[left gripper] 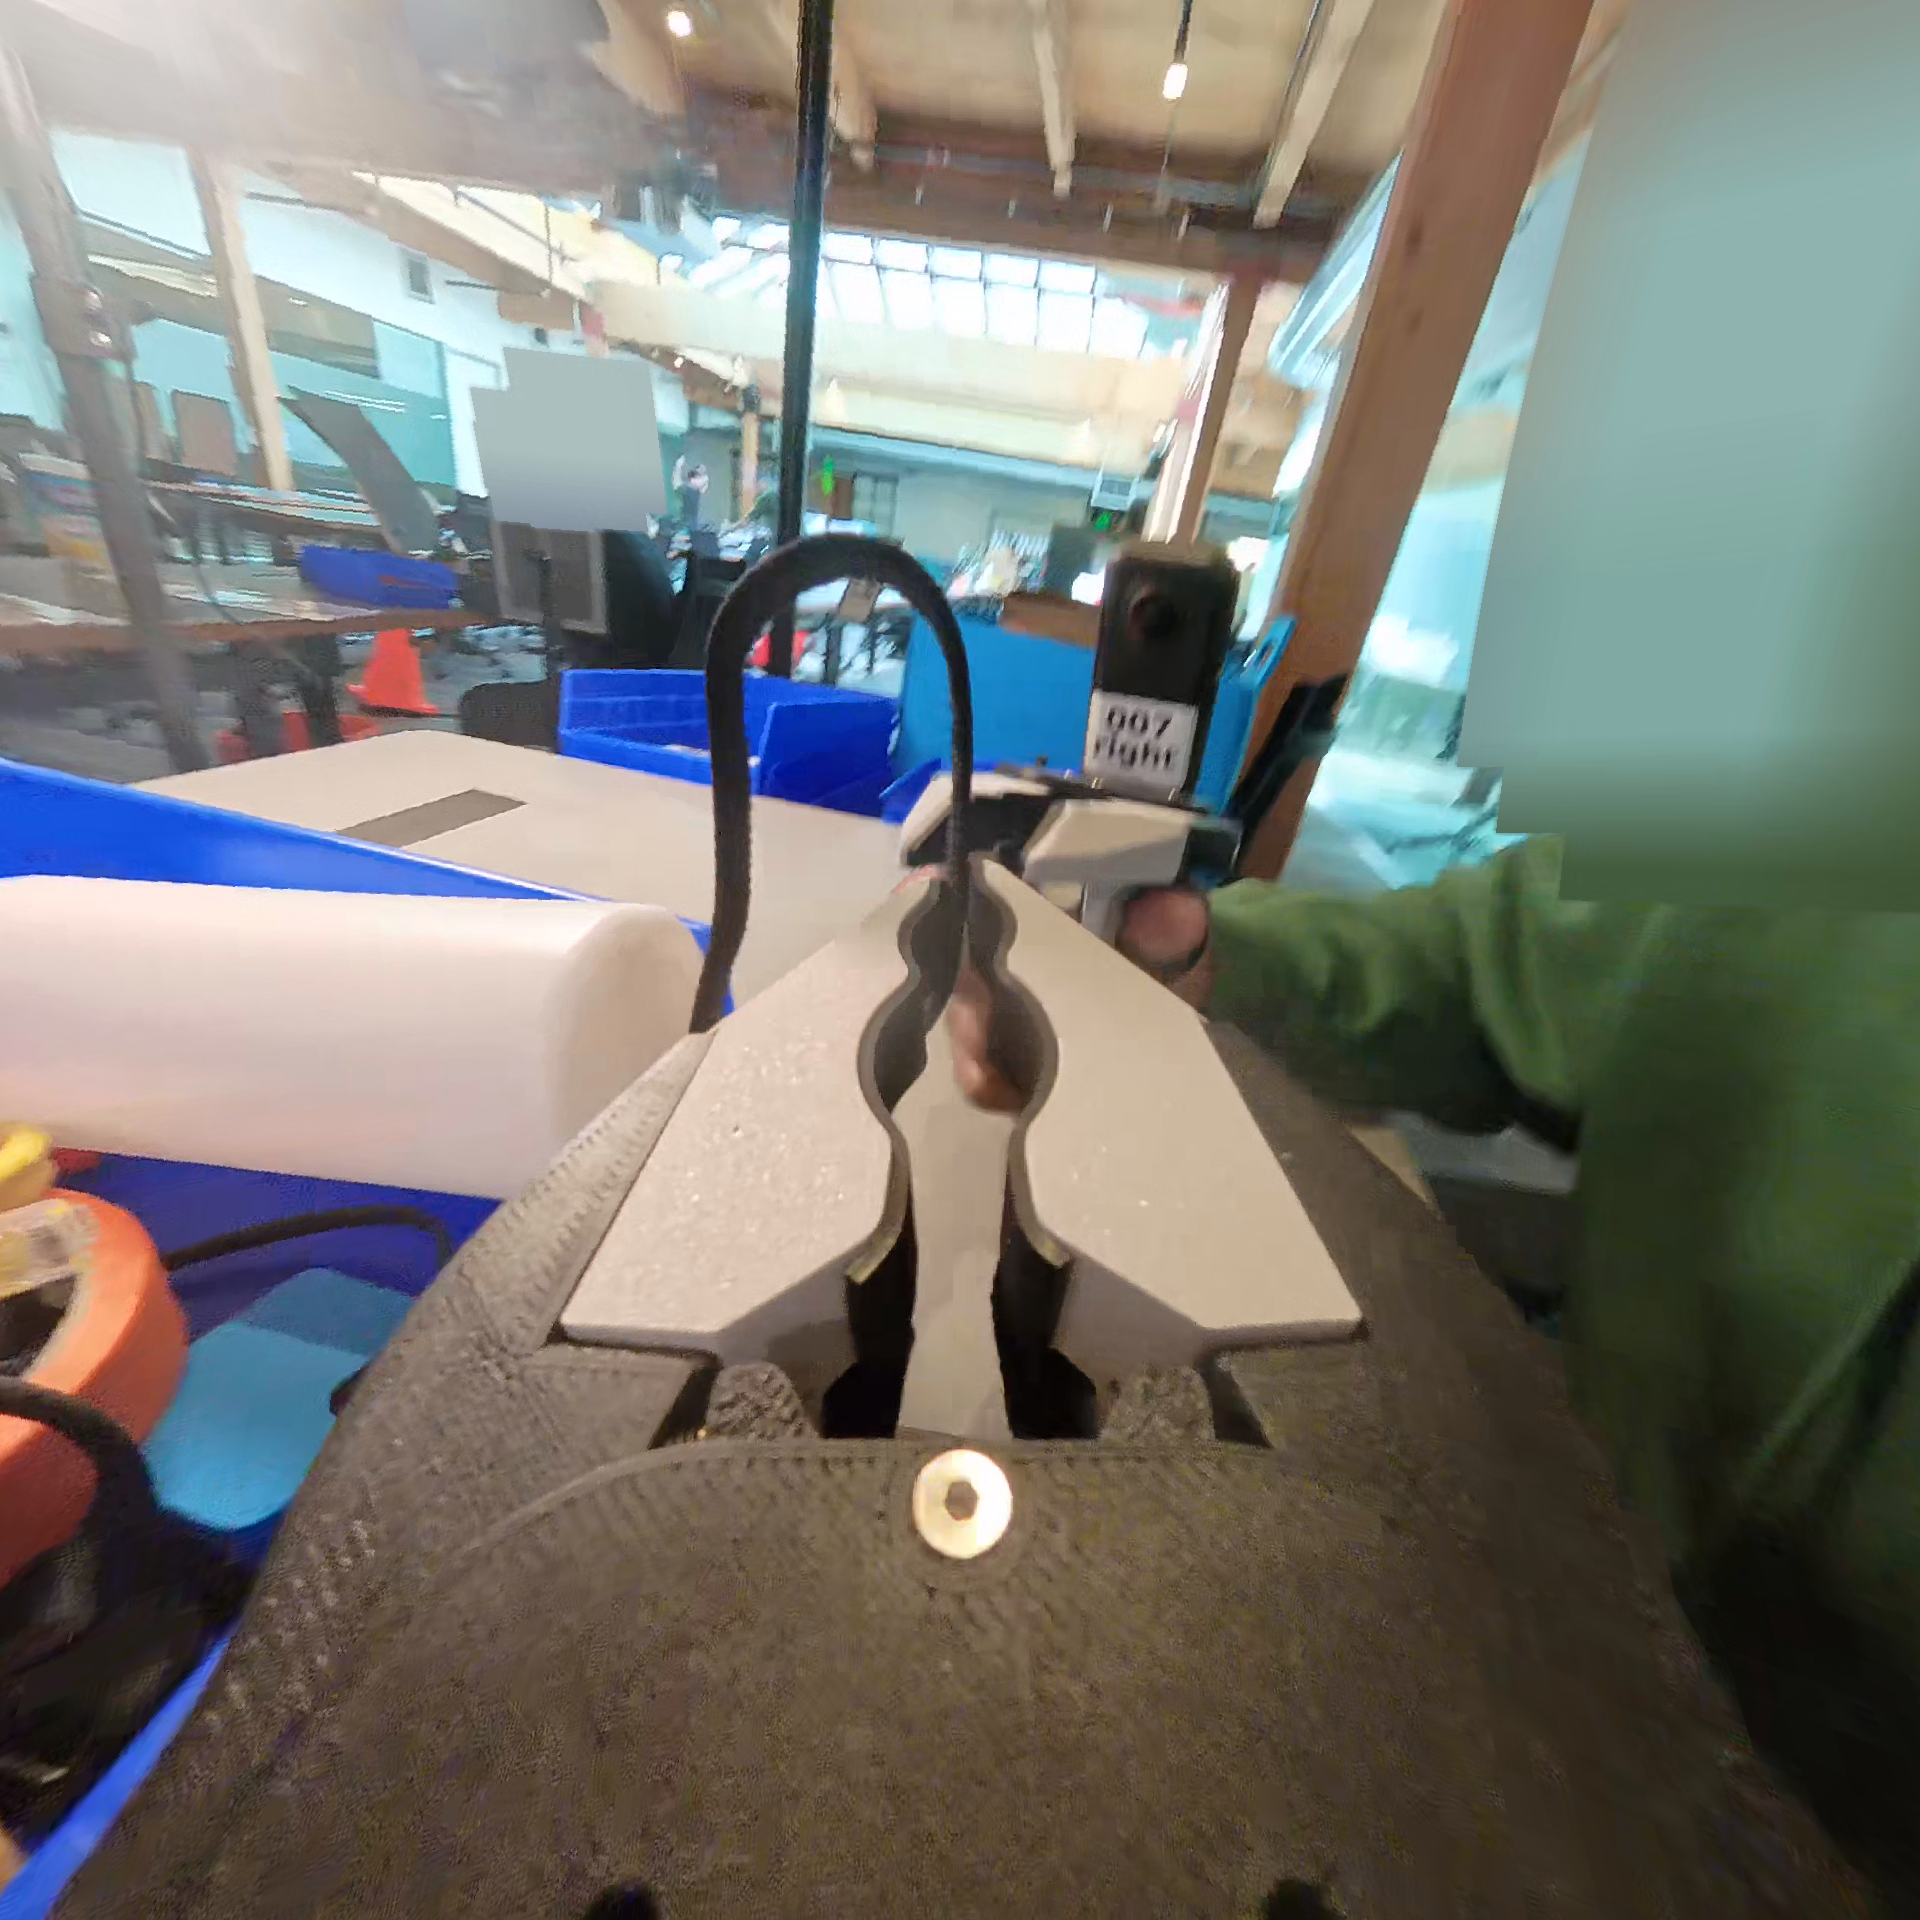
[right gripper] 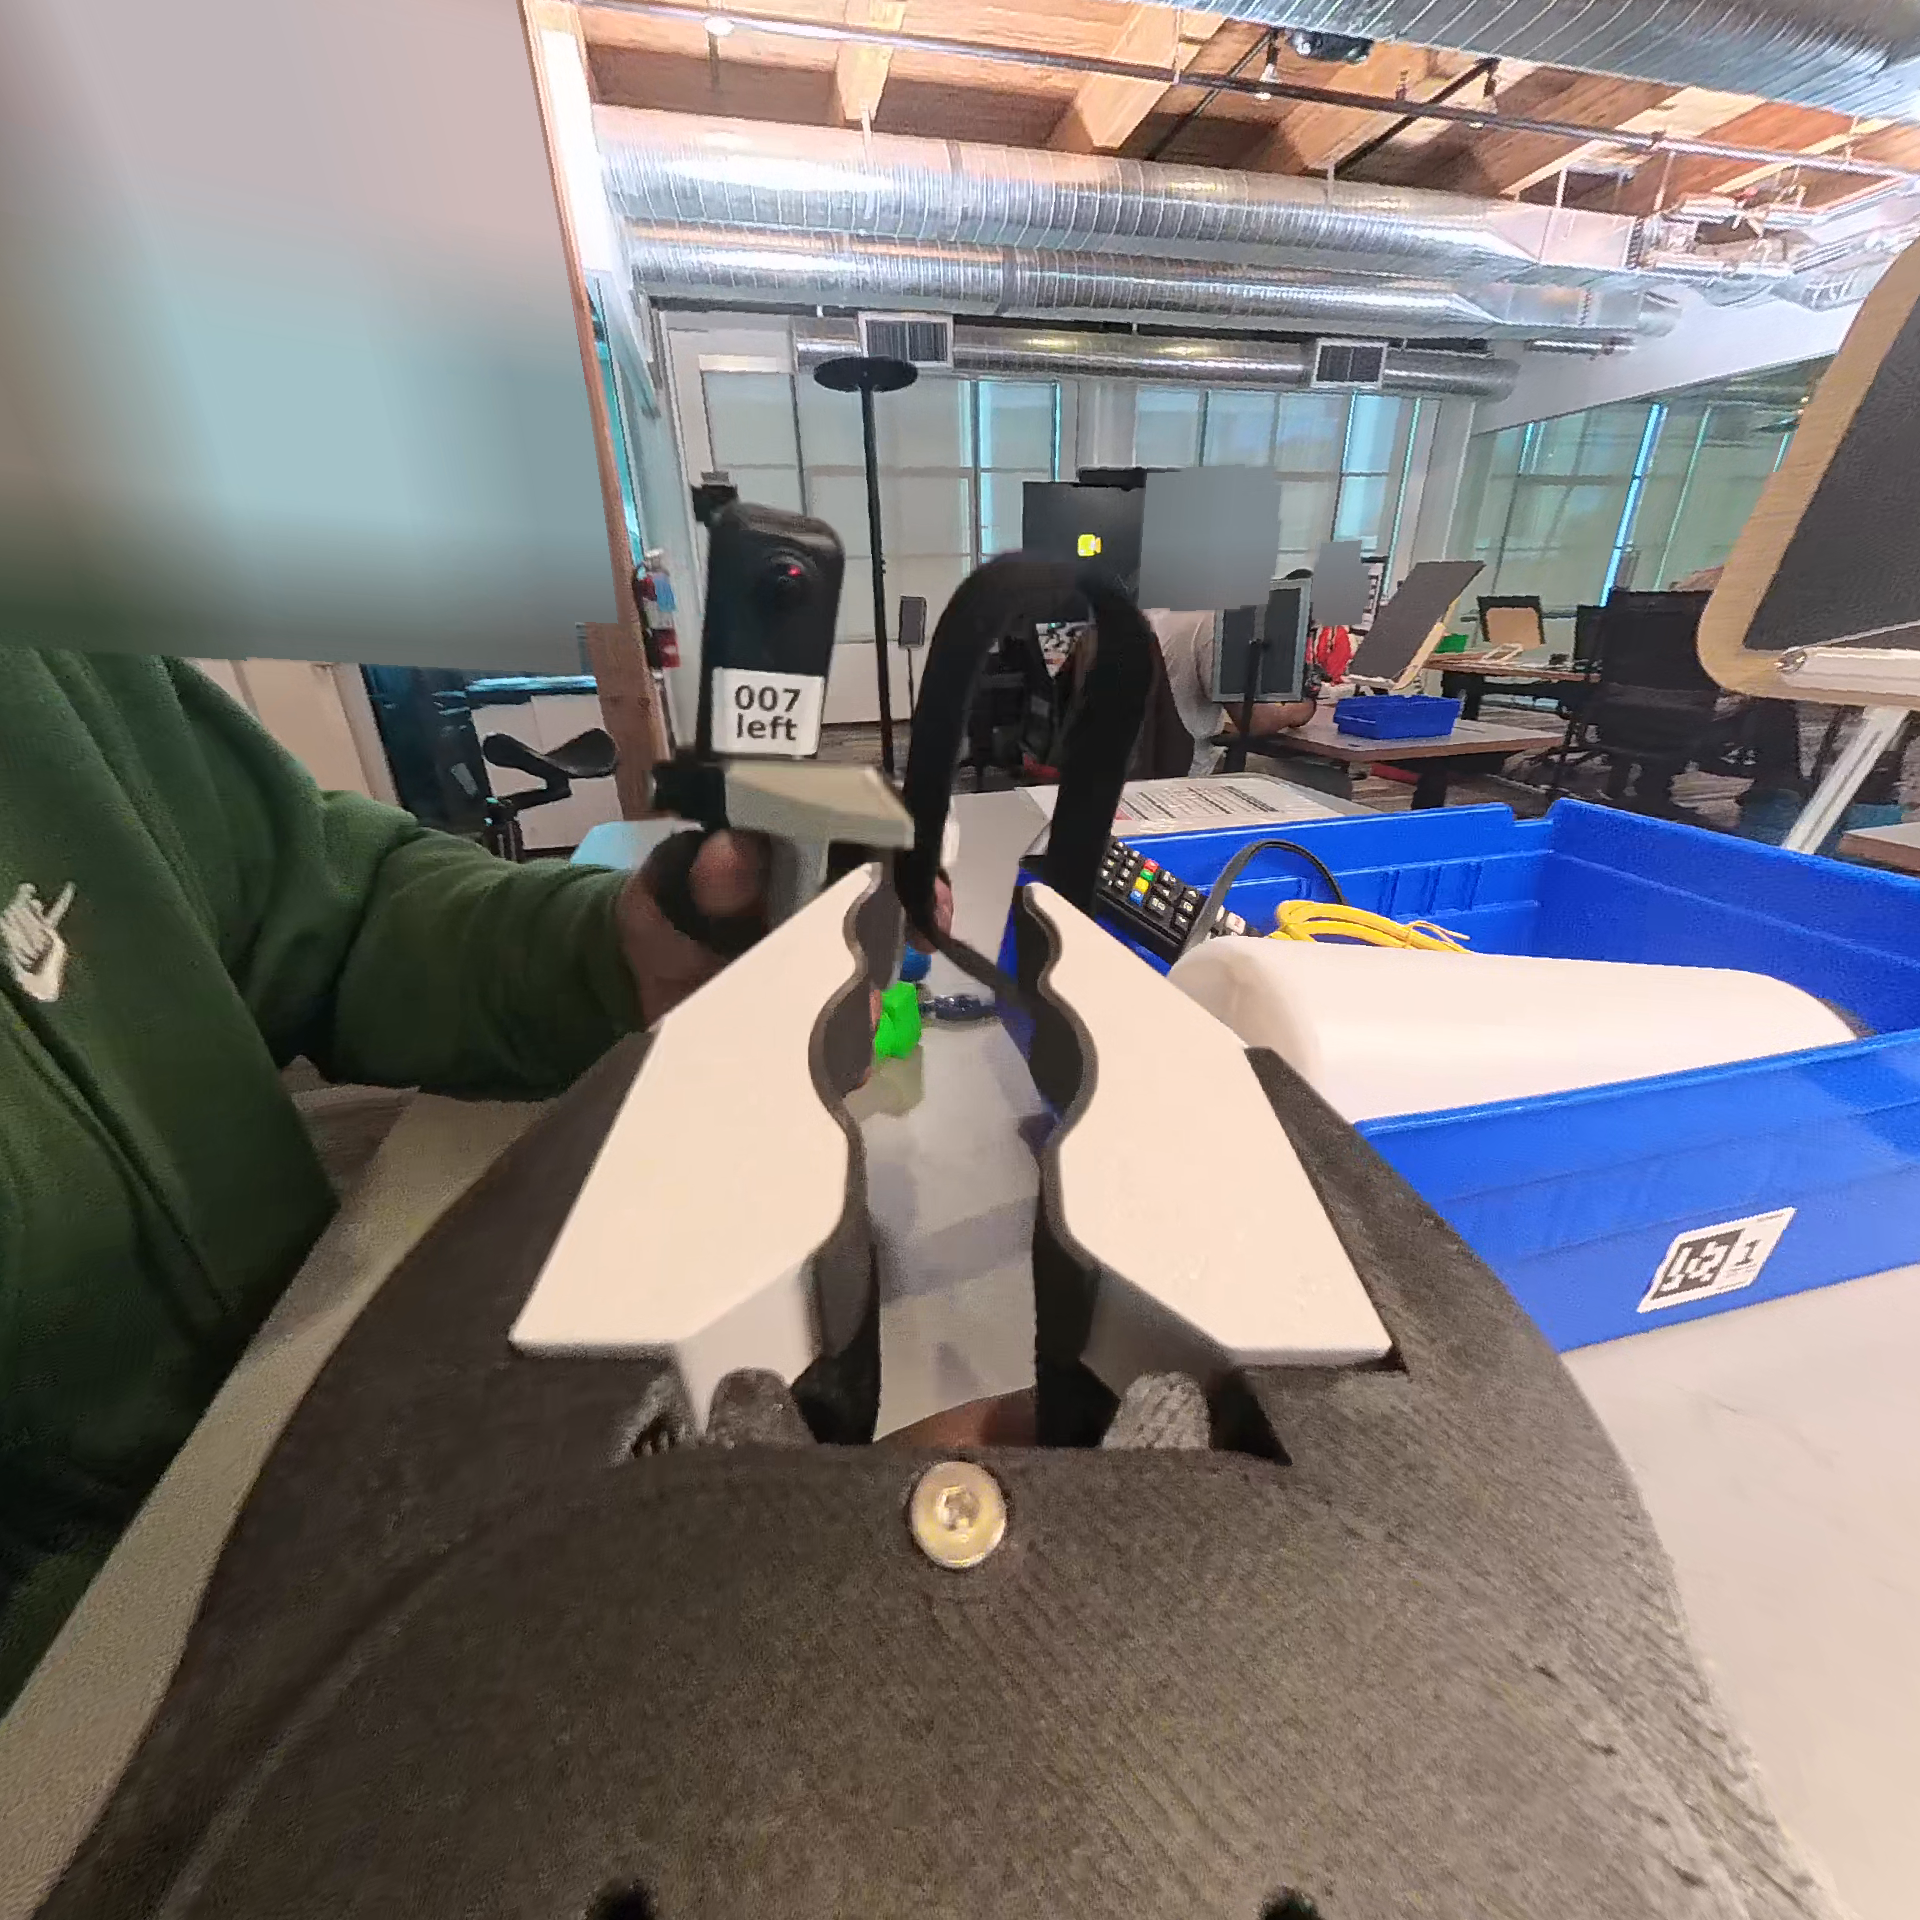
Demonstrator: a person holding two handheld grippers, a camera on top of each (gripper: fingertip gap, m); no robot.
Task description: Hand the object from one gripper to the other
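Presently, the left wrist view shows the left gripper (left gripper: 961,914) pinching the black cord (left gripper: 831,582), looped upward, while the right wrist view shows the right gripper (right gripper: 951,914) spread, apparently straddling the cord's lower strand.

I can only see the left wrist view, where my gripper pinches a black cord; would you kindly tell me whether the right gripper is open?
Observer: Yes, the right gripper is open, with its fingers well apart.
Operator: Is the cord between them?
Observer: The black cord loops up beyond the fingertips, and a short strand of it crosses the gap near them.
Operator: Anything else in that gap?
Observer: A small green object shows through it, lower down.
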